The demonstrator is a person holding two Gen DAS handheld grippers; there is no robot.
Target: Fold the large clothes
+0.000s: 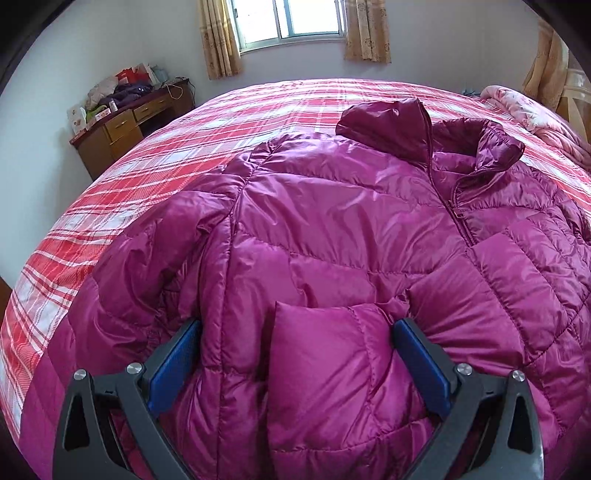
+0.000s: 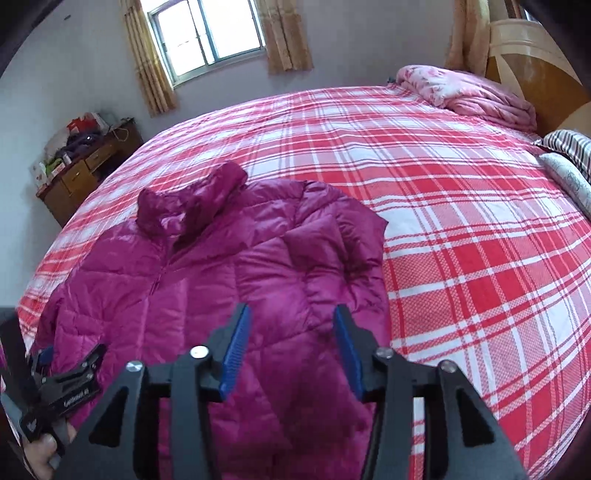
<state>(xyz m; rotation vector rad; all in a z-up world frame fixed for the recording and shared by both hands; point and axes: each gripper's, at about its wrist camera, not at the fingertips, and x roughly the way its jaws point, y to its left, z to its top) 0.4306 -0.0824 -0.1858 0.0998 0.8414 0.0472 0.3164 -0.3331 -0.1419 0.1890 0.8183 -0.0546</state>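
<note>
A magenta quilted puffer jacket (image 1: 332, 229) lies front up on the bed, zipped, collar toward the window. One sleeve is folded in across the chest; its cuff (image 1: 325, 354) lies between the fingers of my left gripper (image 1: 297, 328), which is open with the jaws wide apart. In the right wrist view the jacket (image 2: 207, 273) lies at the left, its other sleeve (image 2: 332, 236) folded in. My right gripper (image 2: 291, 314) is open and empty above the jacket's lower half. The left gripper (image 2: 66, 373) shows at the lower left edge there.
The bed has a red and white plaid sheet (image 2: 461, 229). A pink quilt (image 2: 469, 96) and pillows (image 2: 569, 162) lie by the headboard. A wooden desk (image 1: 122, 125) with clutter stands by the wall under a curtained window (image 1: 291, 22).
</note>
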